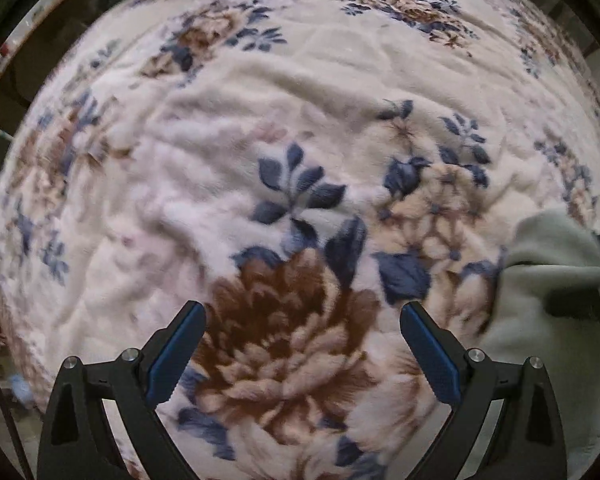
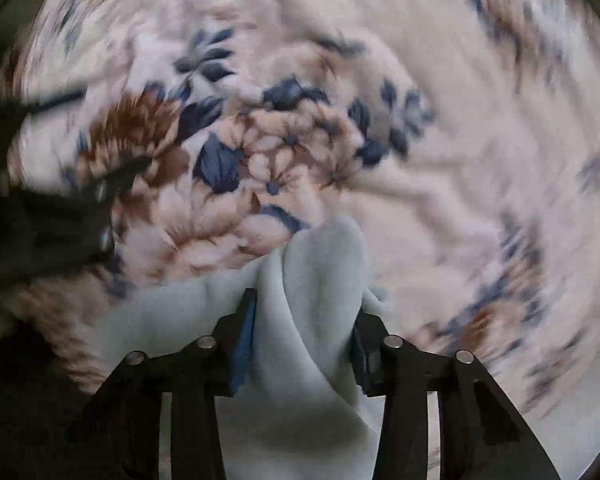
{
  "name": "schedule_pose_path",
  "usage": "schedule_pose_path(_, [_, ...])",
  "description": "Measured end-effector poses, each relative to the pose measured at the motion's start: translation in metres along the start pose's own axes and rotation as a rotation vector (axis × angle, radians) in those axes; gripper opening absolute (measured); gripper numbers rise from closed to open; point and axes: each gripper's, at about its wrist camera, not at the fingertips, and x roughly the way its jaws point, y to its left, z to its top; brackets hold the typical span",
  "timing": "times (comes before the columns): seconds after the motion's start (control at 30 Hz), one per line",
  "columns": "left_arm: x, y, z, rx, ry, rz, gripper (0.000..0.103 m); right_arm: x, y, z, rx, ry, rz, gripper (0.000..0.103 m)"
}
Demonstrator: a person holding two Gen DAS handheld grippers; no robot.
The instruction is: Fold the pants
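The pants (image 1: 540, 248) are pale grey-green fleece, bunched at the right edge of the left wrist view on a floral blanket (image 1: 300, 80). My left gripper (image 1: 303, 312) is open above a brown flower print, with nothing between its blue pads and a gap to the pants. In the right wrist view a thick fold of the pants (image 2: 324, 248) stands between the blue pads of my right gripper (image 2: 305, 304), which is shut on it. More of the cloth hangs below the jaws. A dark part of the right gripper (image 1: 576, 300) lies over the pants.
The cream blanket (image 2: 440, 160) with blue and brown flowers covers the whole bed surface, wrinkled in places. A white metal frame (image 1: 20, 40) runs along its left edge, with dark floor beyond. A dark blurred shape (image 2: 52, 220) sits at the left of the right wrist view.
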Motion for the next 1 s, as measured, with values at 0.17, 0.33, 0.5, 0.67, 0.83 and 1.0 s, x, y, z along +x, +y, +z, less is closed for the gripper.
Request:
schedule_pose_path(0.17, [-0.008,-0.008,0.001,0.000,-0.003,-0.089,0.099,0.058,-0.139,-0.029,0.713,0.003,0.654,0.038])
schedule_pose_path(0.33, [-0.011,-0.017,0.000,0.008,0.017,-0.181,0.099,0.054,-0.151,-0.048,0.774,-0.013,0.764,0.043])
schedule_pose_path(0.5, [-0.010,-0.008,-0.003,-0.003,0.000,-0.145,0.099,-0.035,-0.130,-0.021,0.480,-0.102,0.305,0.075])
schedule_pose_path(0.67, [0.007,0.020,-0.011,-0.071,0.016,-0.073,0.099,-0.043,-0.046,0.030,0.015,0.037,0.057,0.076])
schedule_pose_path(0.83, [0.029,0.048,-0.021,-0.149,0.068,-0.071,0.099,0.036,0.018,0.032,-0.375,0.318,-0.233,0.074])
schedule_pose_path(1.0, [0.036,0.058,-0.027,-0.189,0.081,-0.096,0.099,0.034,-0.065,0.051,0.219,0.297,0.184,0.029])
